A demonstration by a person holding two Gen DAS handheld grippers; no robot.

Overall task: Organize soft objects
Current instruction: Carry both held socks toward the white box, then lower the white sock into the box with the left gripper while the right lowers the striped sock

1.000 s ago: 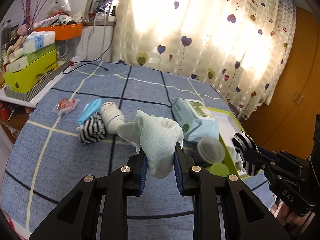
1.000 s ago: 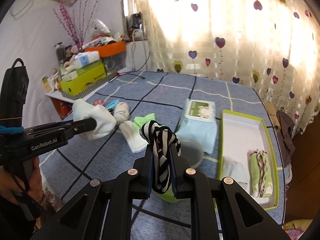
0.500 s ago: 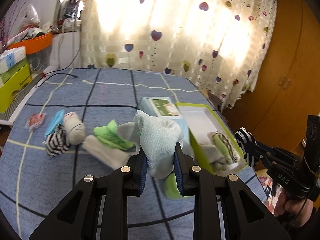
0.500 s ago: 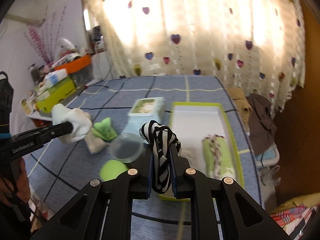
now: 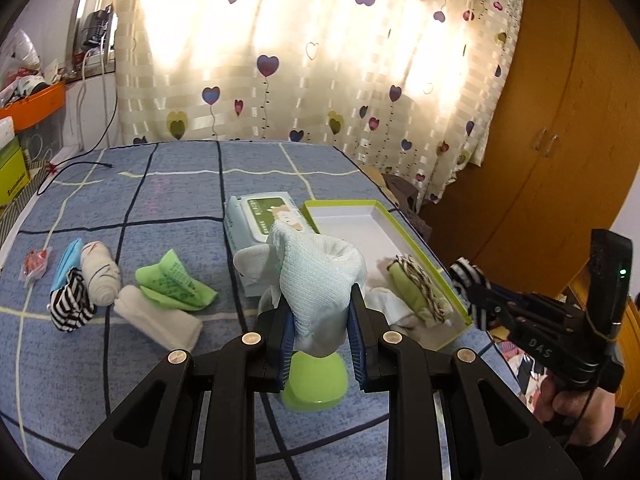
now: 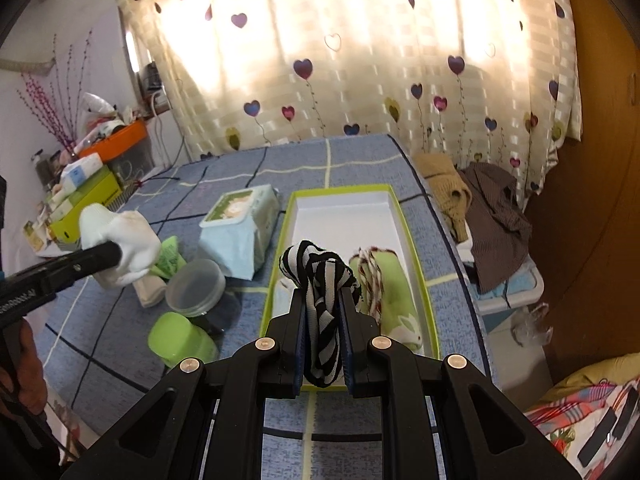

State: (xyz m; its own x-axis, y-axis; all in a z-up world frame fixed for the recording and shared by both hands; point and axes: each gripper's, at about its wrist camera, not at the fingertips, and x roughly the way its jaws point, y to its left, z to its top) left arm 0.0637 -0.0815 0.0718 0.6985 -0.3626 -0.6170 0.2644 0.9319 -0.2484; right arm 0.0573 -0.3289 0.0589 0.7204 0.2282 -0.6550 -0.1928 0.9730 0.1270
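My left gripper (image 5: pixel 320 332) is shut on a pale mint and white sock (image 5: pixel 316 276), held above the blue bed cover beside the green-rimmed white box (image 5: pixel 352 220). My right gripper (image 6: pixel 323 336) is shut on a black-and-white striped sock (image 6: pixel 320 304), held over the near end of the box (image 6: pixel 344 216). A rolled green sock with a striped band (image 6: pixel 390 292) and a white sock (image 5: pixel 386 304) lie in the box. A green sock (image 5: pixel 172 280), a cream sock (image 5: pixel 156 322), a rolled white sock (image 5: pixel 100 276) and another striped sock (image 5: pixel 70 306) lie on the cover to the left.
A wet-wipes pack (image 6: pixel 240 224) lies left of the box. A clear round lid (image 6: pixel 196 288) and a green container (image 6: pixel 180 338) sit near the front. Clothes (image 6: pixel 488 208) lie off the bed's right edge. Boxes (image 6: pixel 80 196) crowd a shelf at the left.
Both grippers have swung right, from the loose socks toward the box. The right gripper with its striped sock now hangs over the box's near end. Both grips are unchanged.
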